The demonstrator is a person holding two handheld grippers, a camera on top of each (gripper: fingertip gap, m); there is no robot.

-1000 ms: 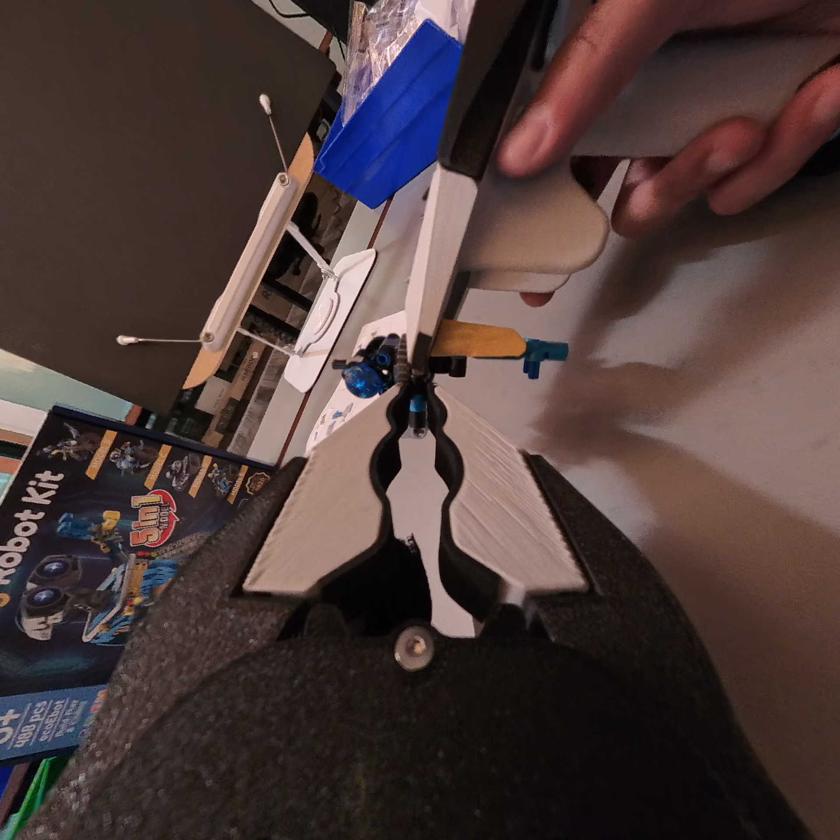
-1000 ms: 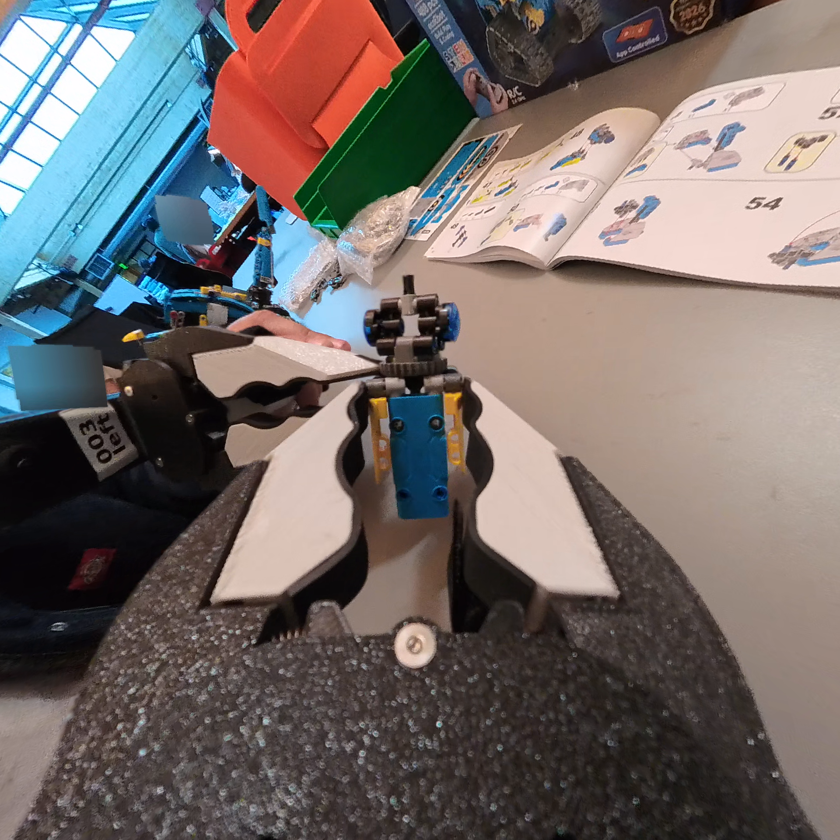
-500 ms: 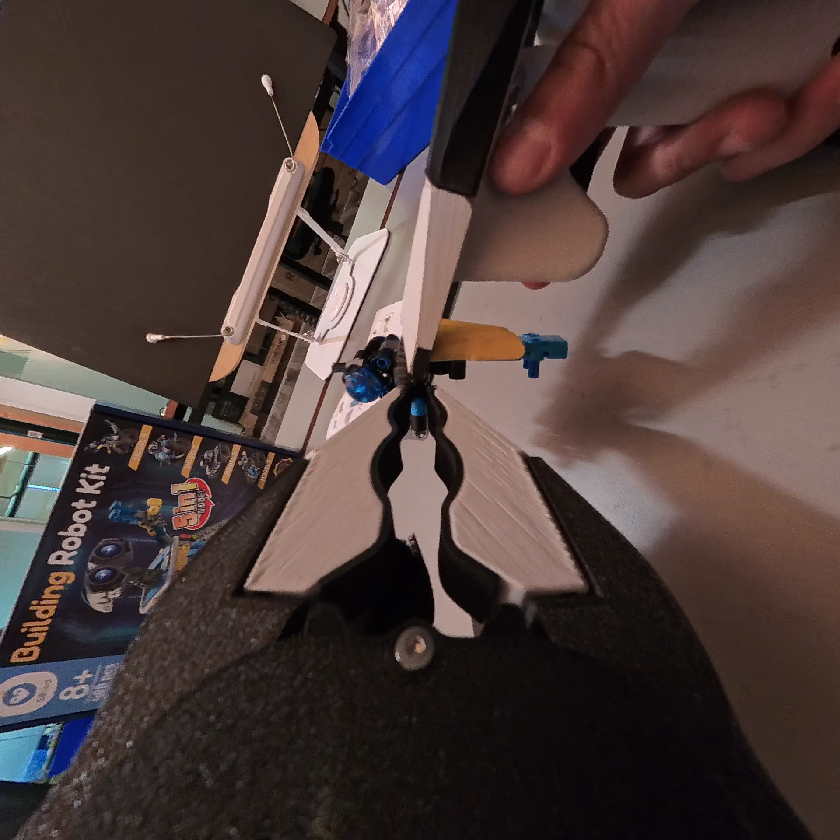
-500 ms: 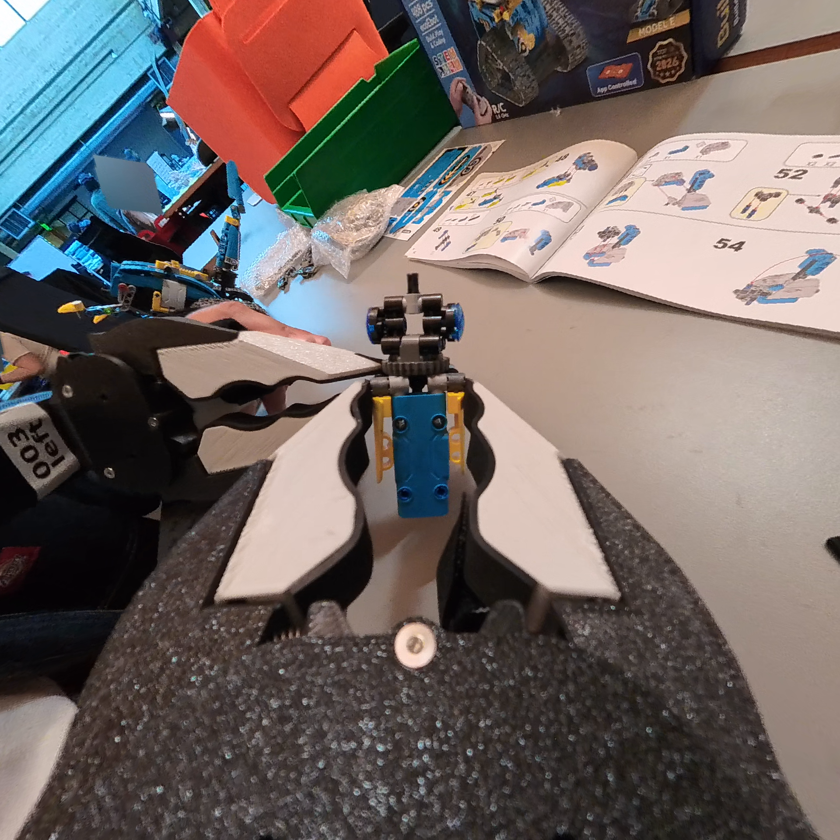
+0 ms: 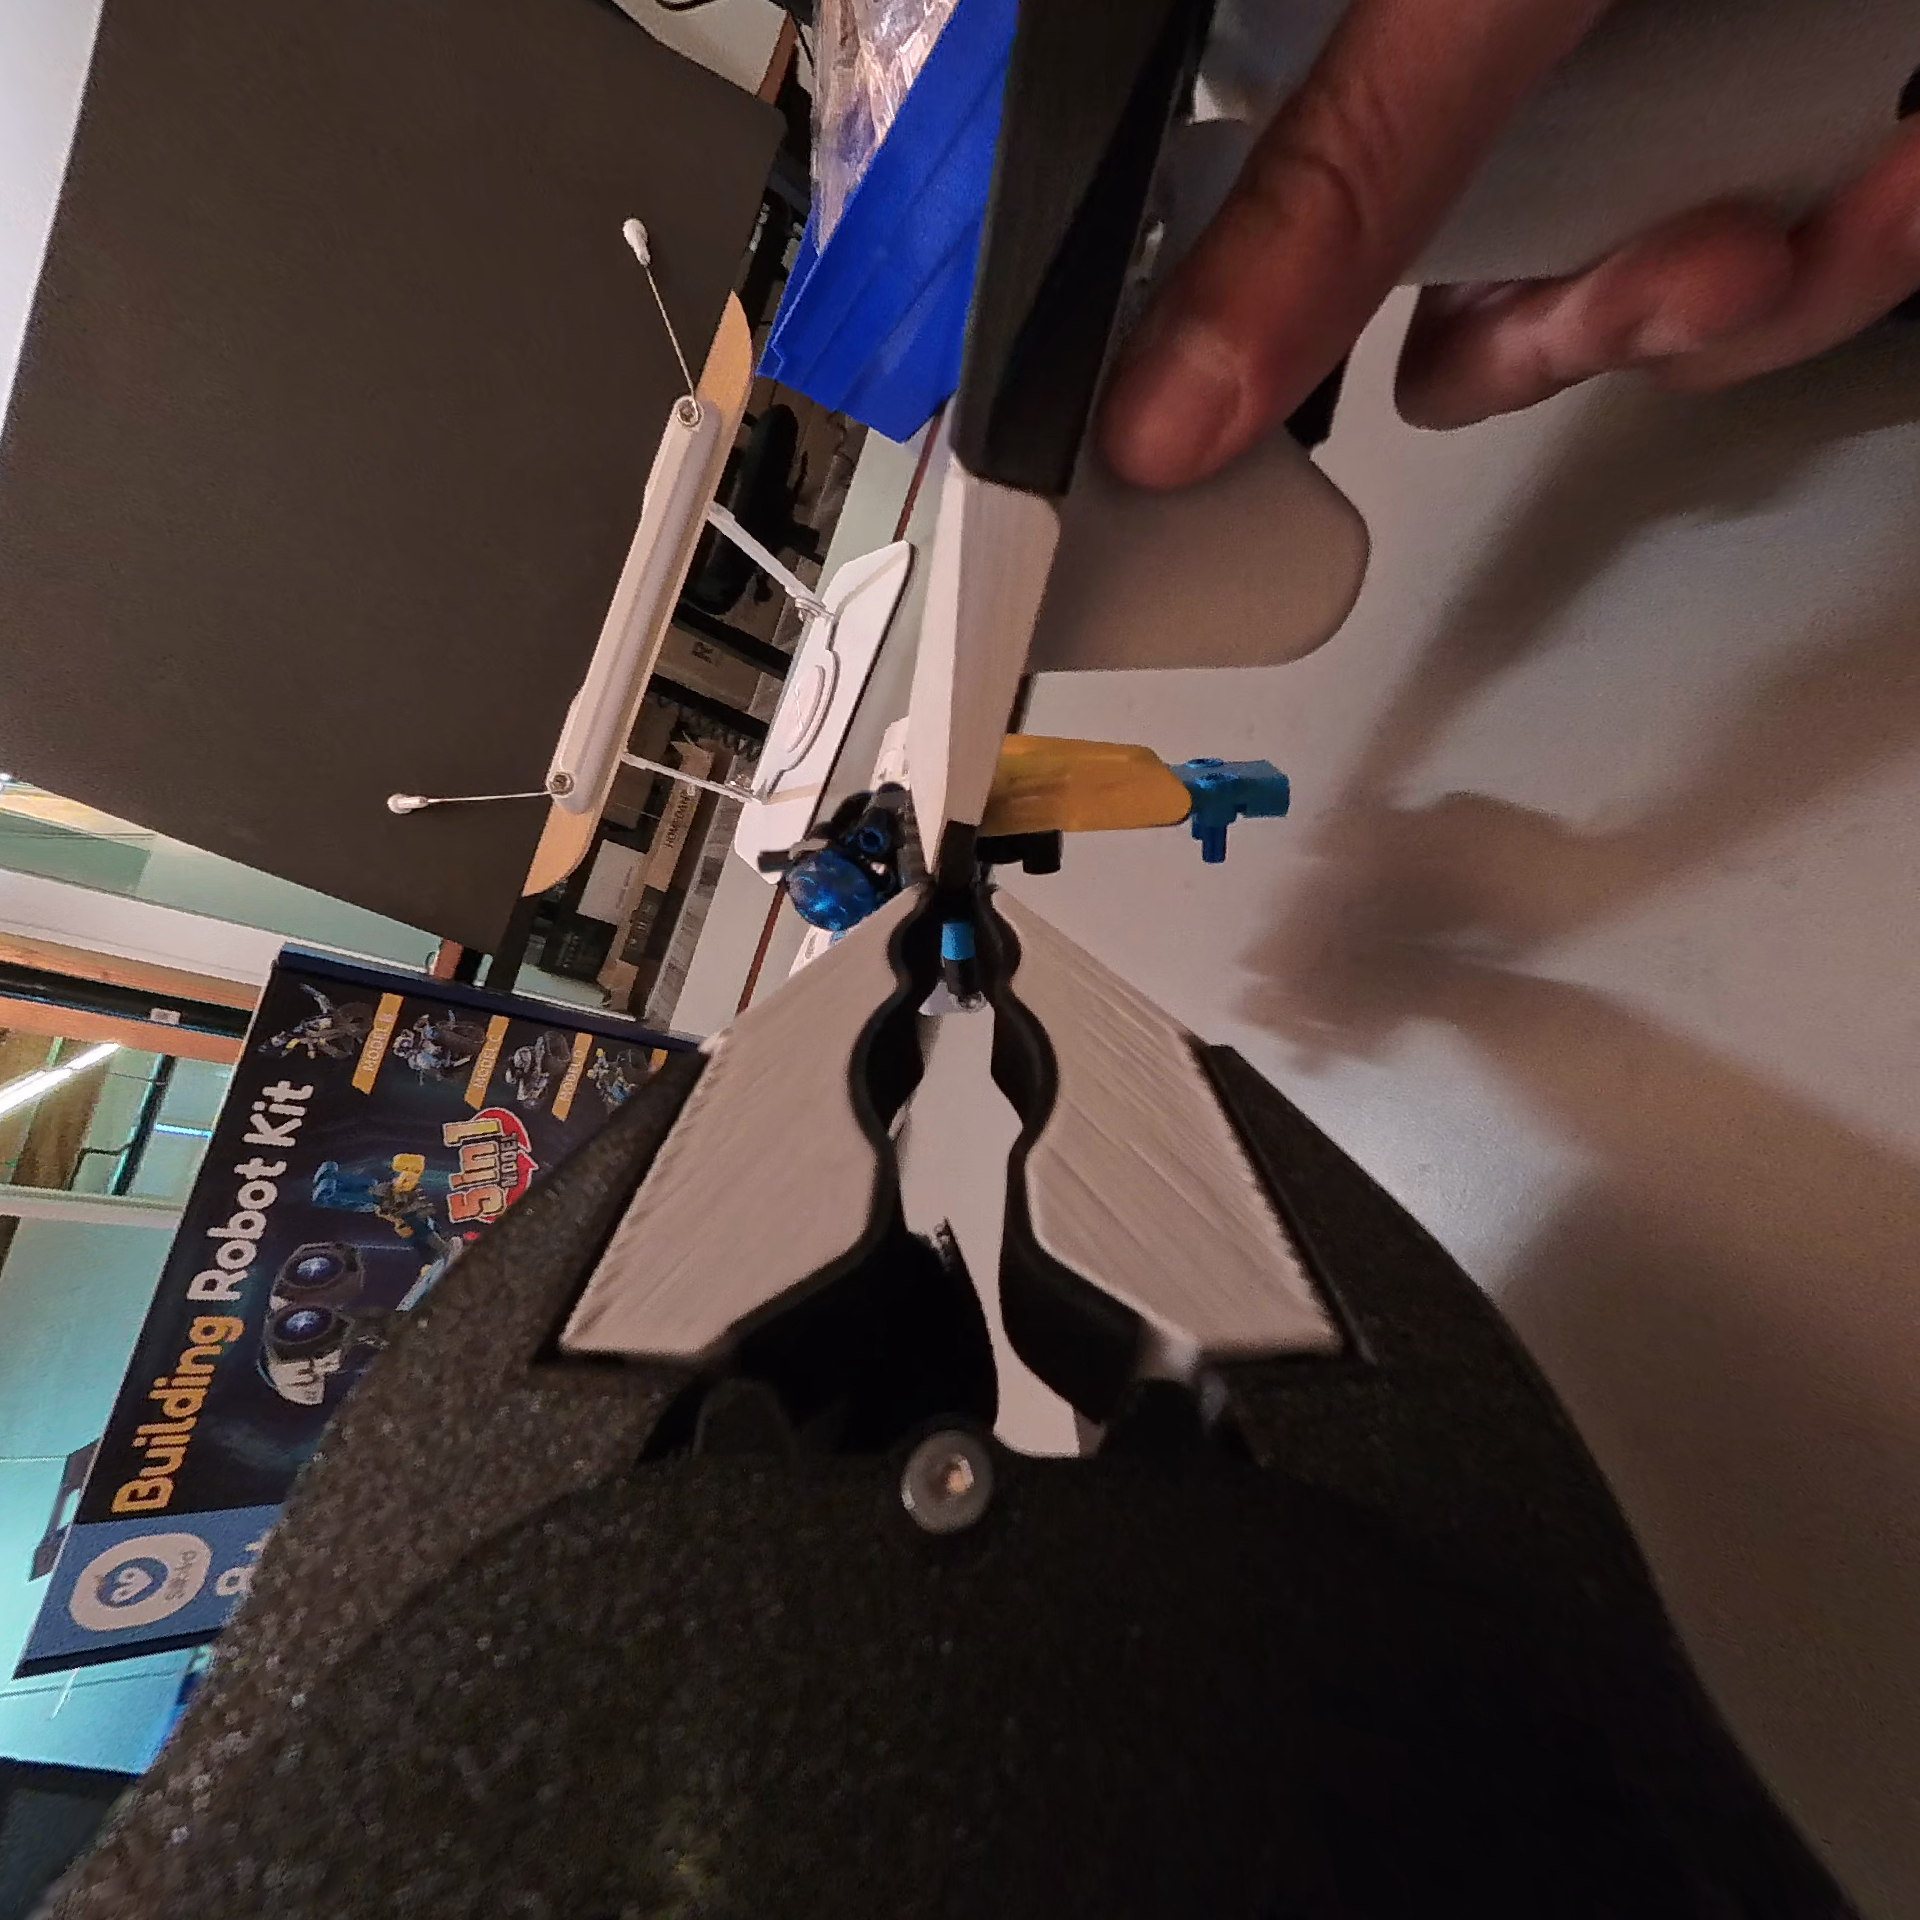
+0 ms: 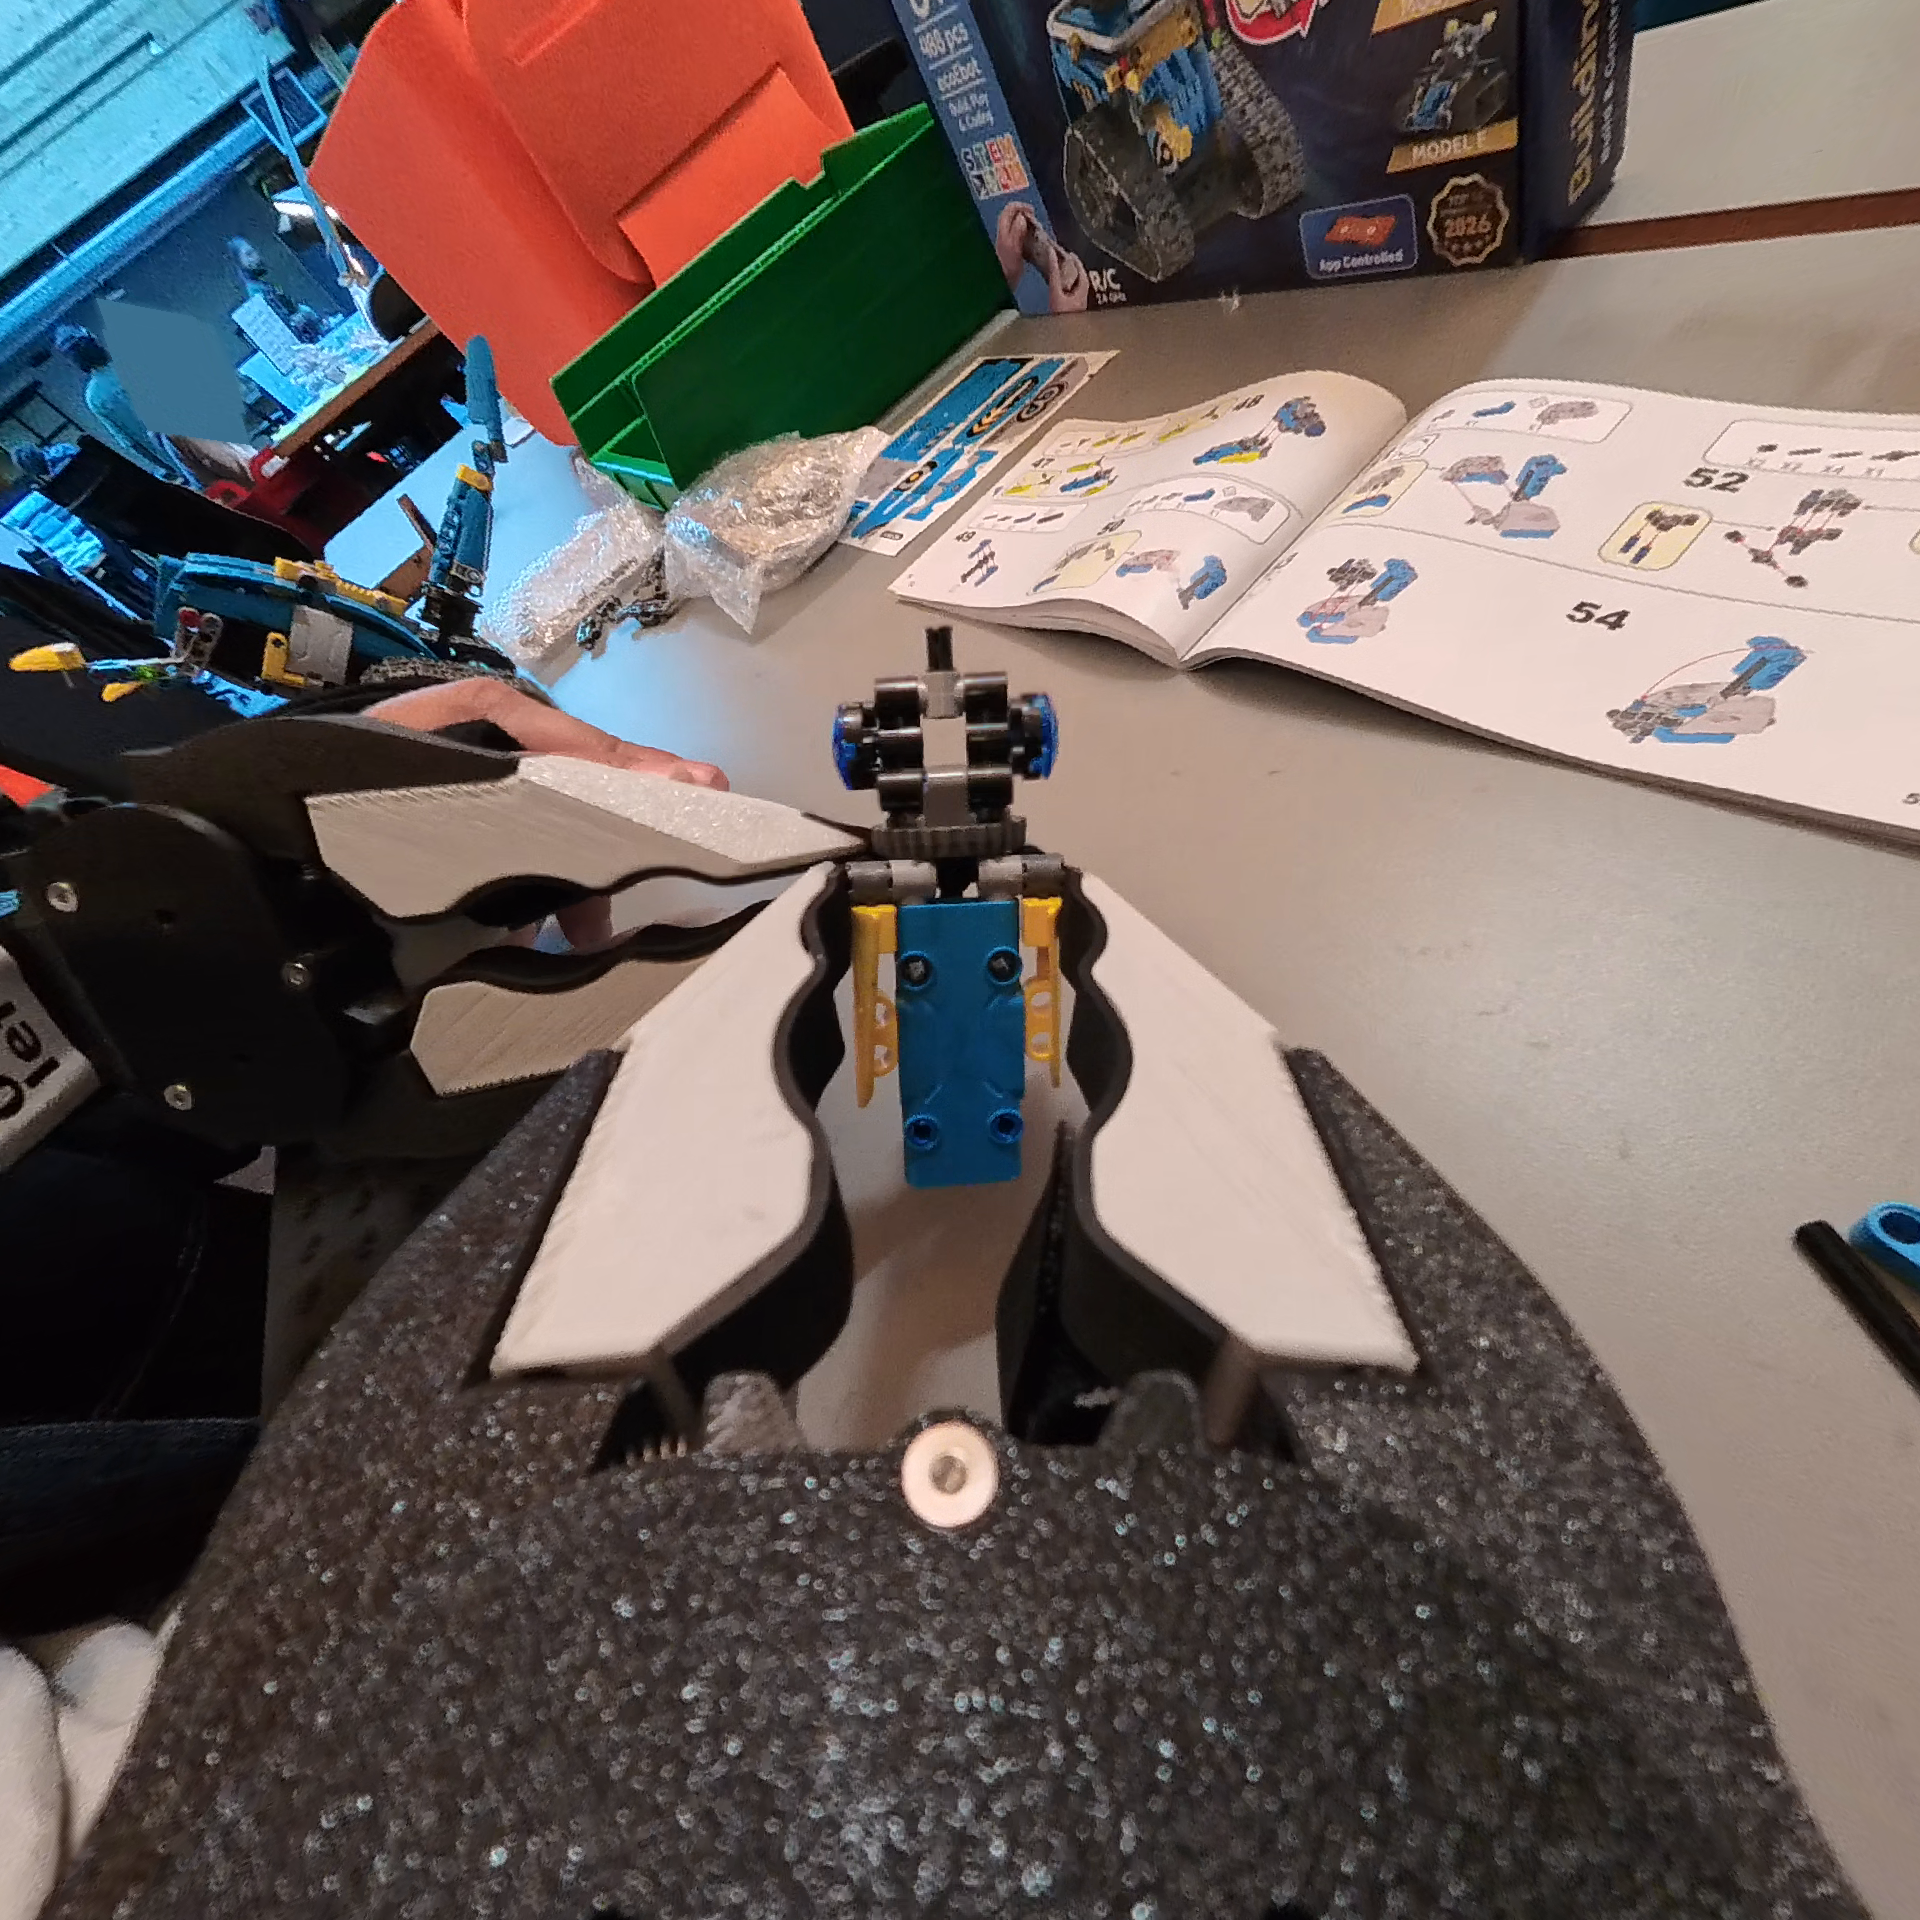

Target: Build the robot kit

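Grey counter (image 6: 1455, 987) lies under your work. Your right hand-held gripper (image 6: 951, 883) is clamped narrowly on the blue-and-yellow brick model (image 6: 961, 1039), held off the surface with its black head pointing away from you. Your left hand-held gripper (image 5: 951, 904) comes in from the side, its tips pinched nearly closed on a small blue pin (image 5: 954, 940) at the model's gear collar. Beyond lie an open instruction booklet (image 6: 1455, 540), clear parts bags (image 6: 748, 520), a green bin (image 6: 769, 384) and a kit box (image 6: 1247, 145).

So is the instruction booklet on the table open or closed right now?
Open. The instruction booklet lies flat on the grey table with two facing pages spread, the fold between them showing, beyond the right gripper.
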